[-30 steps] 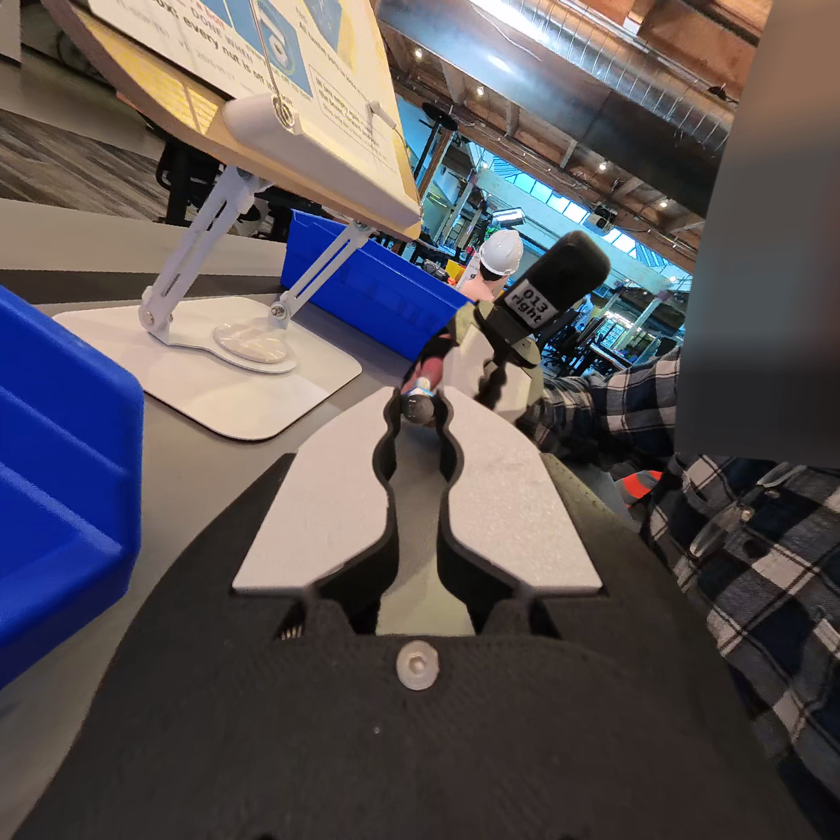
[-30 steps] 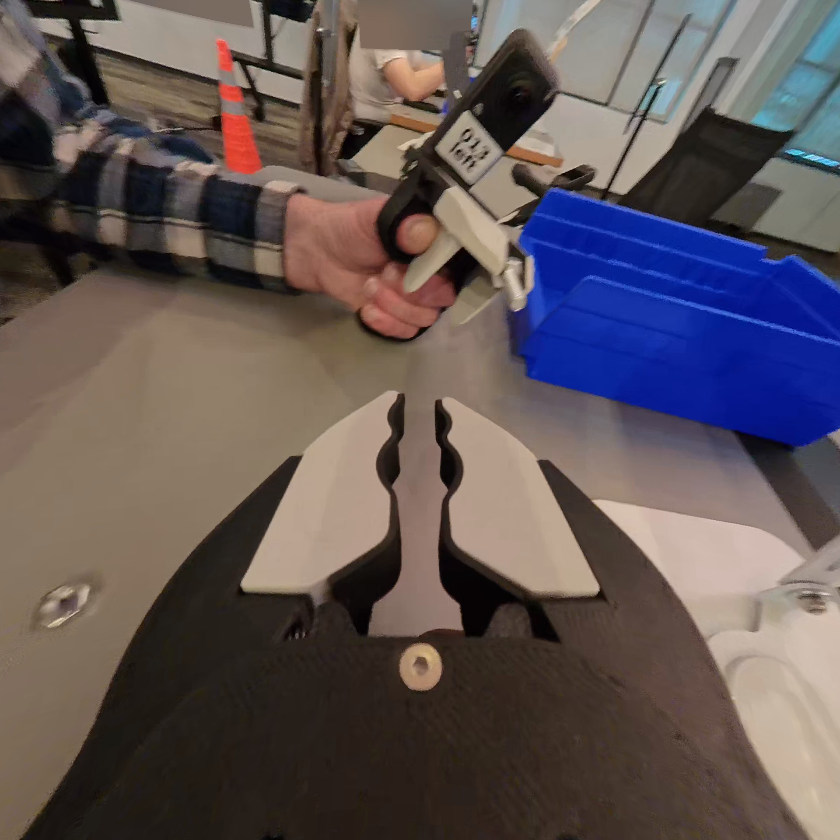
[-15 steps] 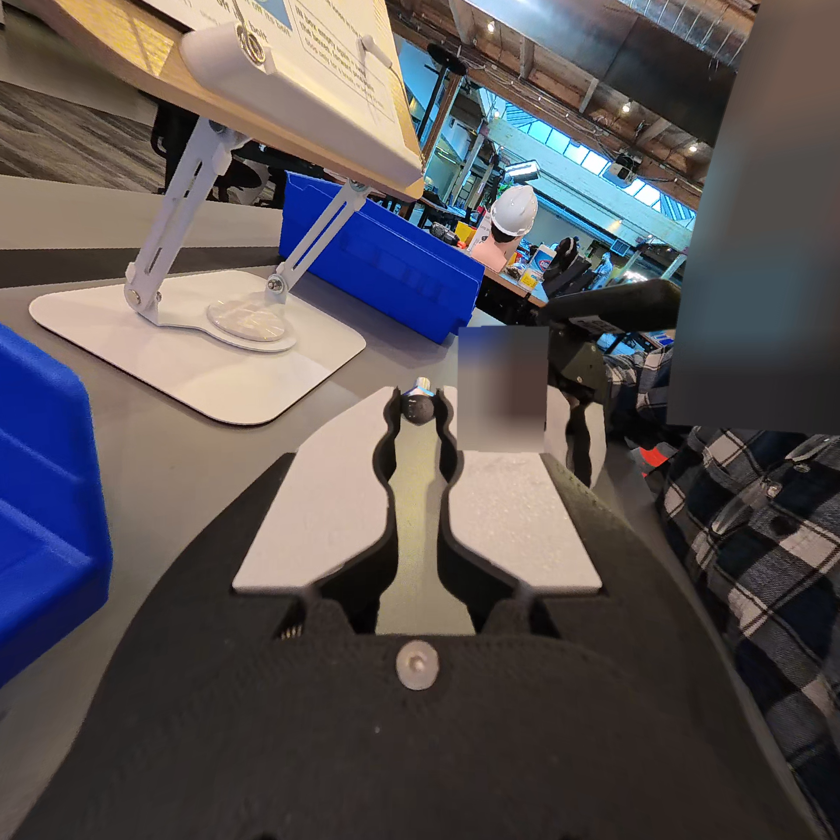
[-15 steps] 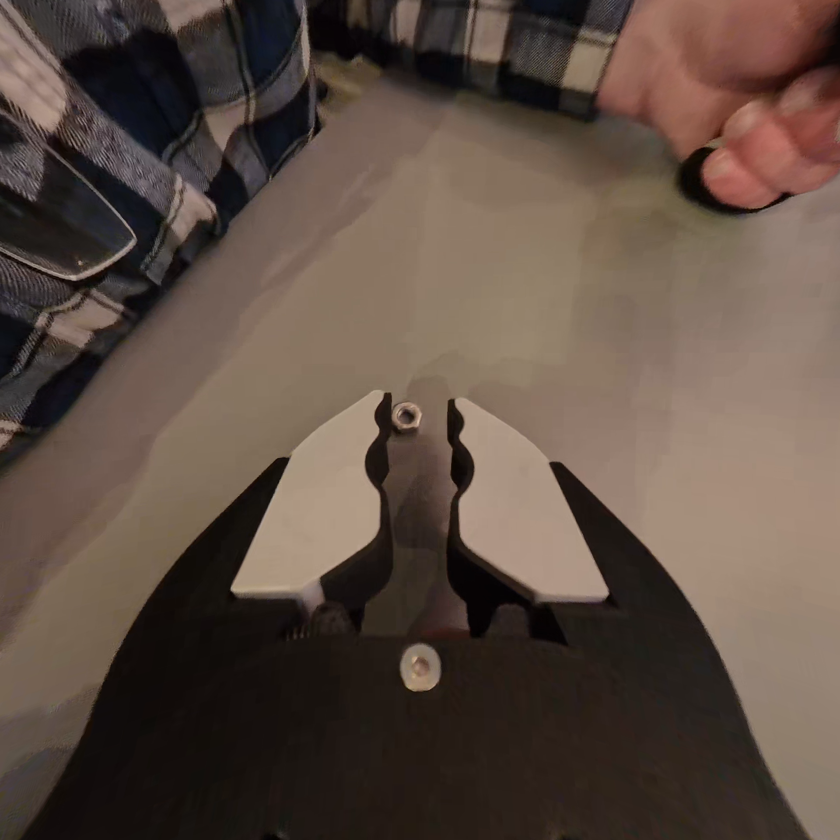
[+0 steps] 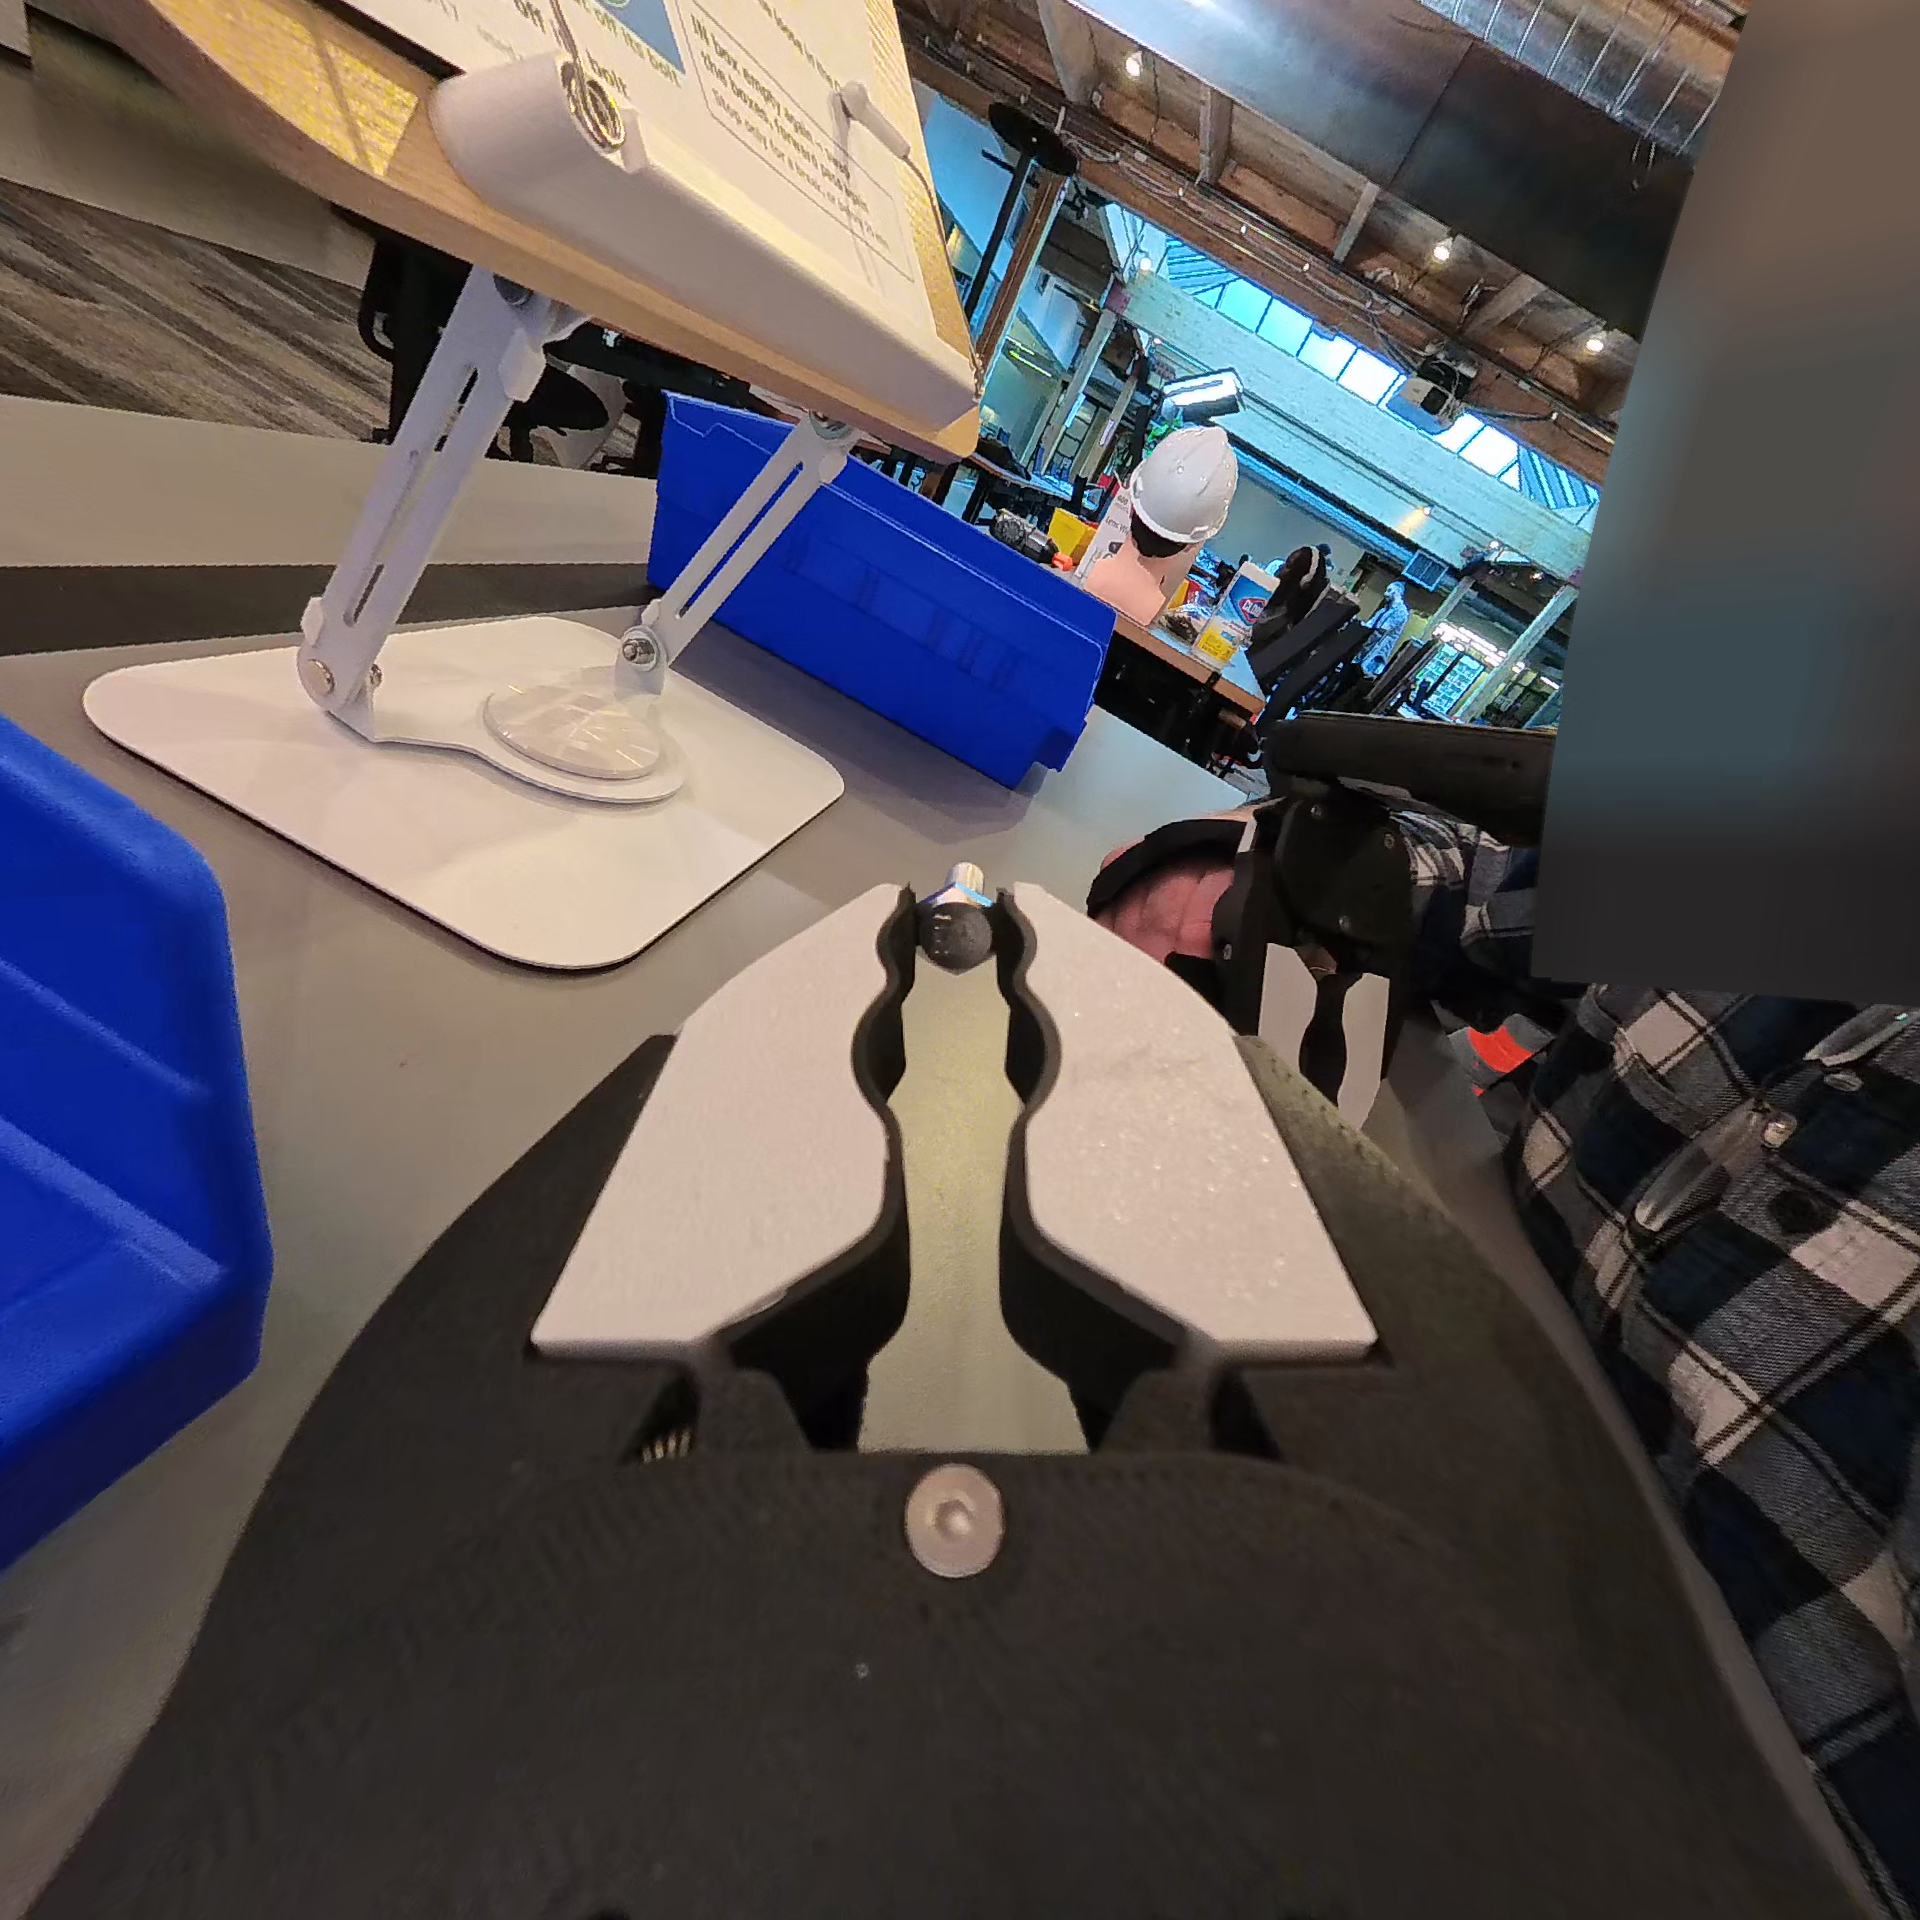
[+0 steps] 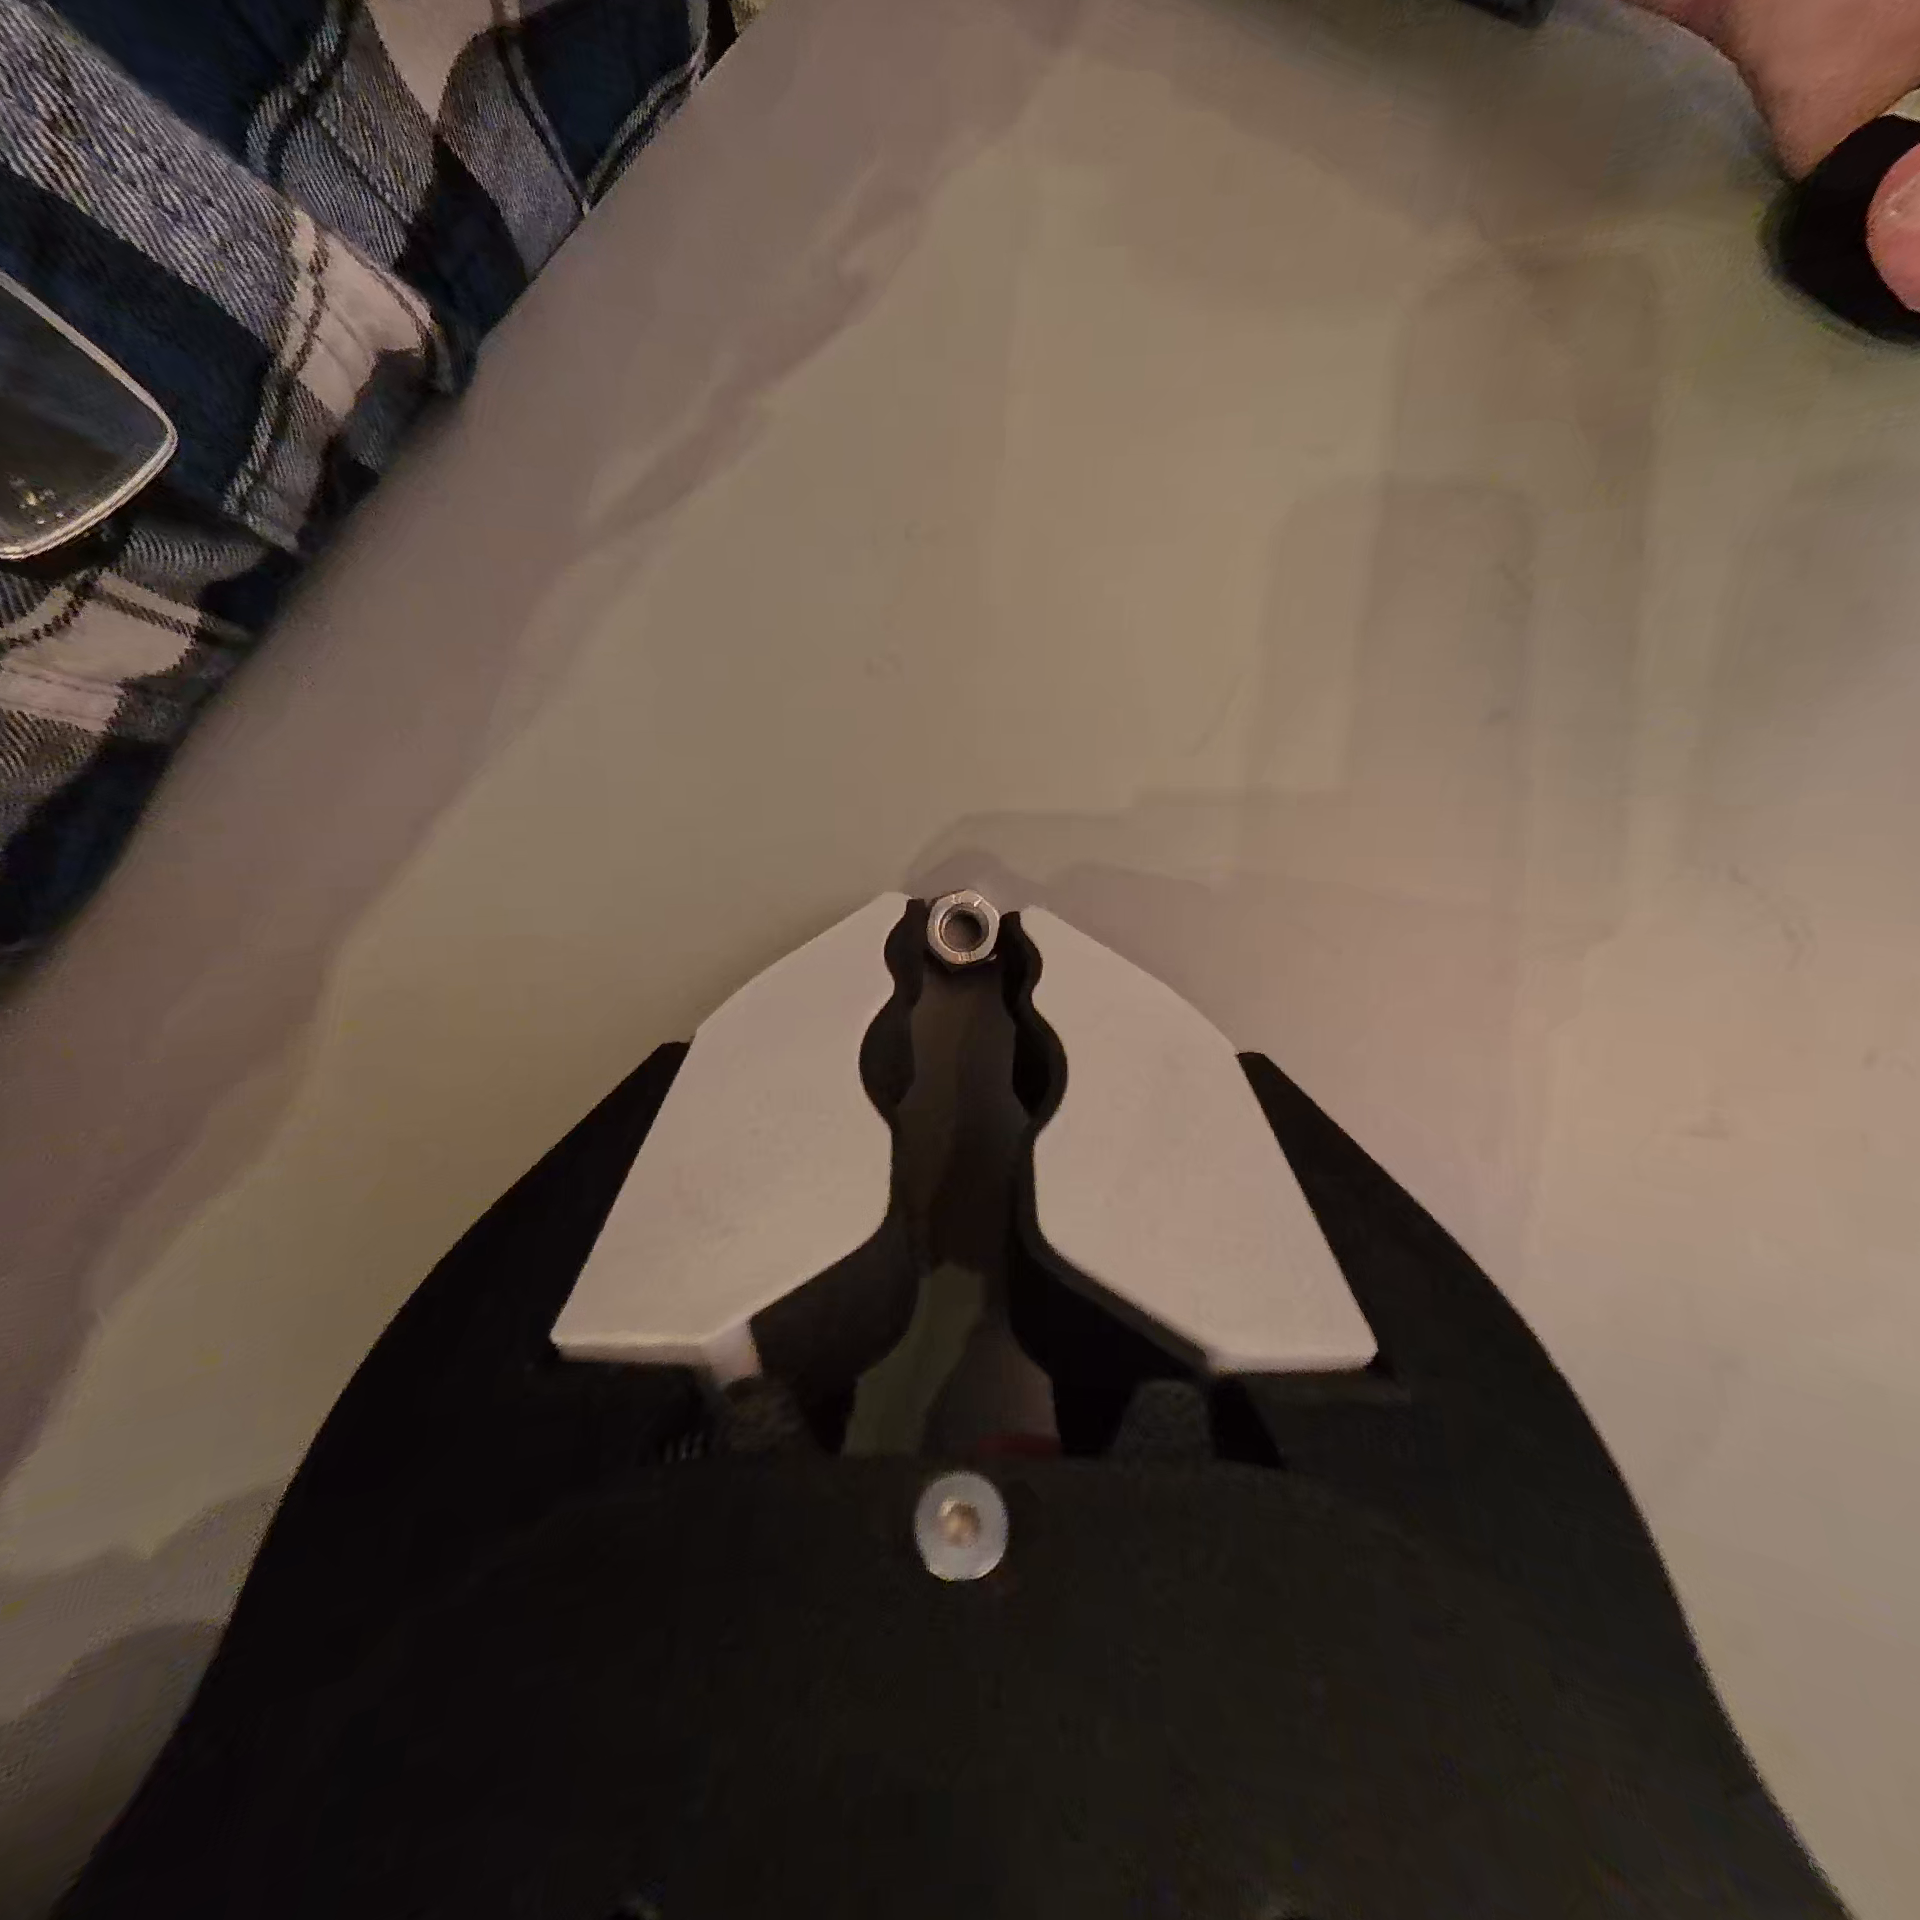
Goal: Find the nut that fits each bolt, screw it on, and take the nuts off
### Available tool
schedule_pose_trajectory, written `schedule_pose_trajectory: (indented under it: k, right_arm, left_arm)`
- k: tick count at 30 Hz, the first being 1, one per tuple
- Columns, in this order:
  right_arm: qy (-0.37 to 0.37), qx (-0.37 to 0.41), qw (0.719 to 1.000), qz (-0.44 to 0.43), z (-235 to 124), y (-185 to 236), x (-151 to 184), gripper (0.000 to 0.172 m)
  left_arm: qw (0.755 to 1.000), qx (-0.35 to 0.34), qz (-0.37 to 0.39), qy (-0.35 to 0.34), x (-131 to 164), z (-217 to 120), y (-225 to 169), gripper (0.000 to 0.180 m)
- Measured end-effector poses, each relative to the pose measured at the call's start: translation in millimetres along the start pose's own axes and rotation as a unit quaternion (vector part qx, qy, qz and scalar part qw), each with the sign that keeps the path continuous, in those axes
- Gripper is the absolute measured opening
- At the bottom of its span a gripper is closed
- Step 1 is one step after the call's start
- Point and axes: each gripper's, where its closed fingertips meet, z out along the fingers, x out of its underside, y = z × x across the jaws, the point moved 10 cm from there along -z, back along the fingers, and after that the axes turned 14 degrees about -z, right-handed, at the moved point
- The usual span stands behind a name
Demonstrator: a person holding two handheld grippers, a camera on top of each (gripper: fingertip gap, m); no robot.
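Bins: we see one blue bin (image 5: 883, 582) ahead of our left gripper (image 5: 954, 920), another (image 5: 94, 1122) to its left, contents hidden | Left: clamps bolt (image 5: 956, 930) at fingertips, as before | Right gripper (image 6: 964, 930): half a second ago spread around the steel hex nut (image 6: 964, 928) on the grey table (image 6: 1143, 520), now closed on it.

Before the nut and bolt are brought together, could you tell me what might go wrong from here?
1. The nut sits at the very tips of the right gripper, so it may slip out when lifted off the table.
2. The left gripper holds the bolt only by its head at the fingertips, so it could tilt or cross-thread.
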Motion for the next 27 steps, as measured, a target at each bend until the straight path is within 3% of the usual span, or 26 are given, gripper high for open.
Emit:
schedule_pose_trajectory:
  k: [11, 15, 18, 22, 27]
  right_arm:
    - [-0.043, 0.067, 0.997, 0.019, -18, -11, 0, 0.014]
    - [-0.083, 0.128, 0.987, 0.045, -58, -20, -3, 0.014]
    - [-0.071, 0.218, 0.971, 0.061, -112, -26, -3, 0.014]
    - [0.0, 0.388, 0.916, 0.104, -208, -23, 11, 0.014]
    - [0.126, 0.539, 0.806, 0.21, -291, -2, 65, 0.014]
  left_arm:
    - [0.999, -0.013, 0.031, -0.003, -1, -1, -3, 0.014]
    - [0.998, -0.026, 0.048, 0.01, 0, 1, -5, 0.014]
    - [0.998, -0.028, 0.054, 0.014, 1, 3, -7, 0.014]
    - [0.998, -0.03, 0.059, 0.012, 1, 4, -7, 0.014]
    - [0.998, -0.032, 0.059, 0.015, 2, 6, -6, 0.014]
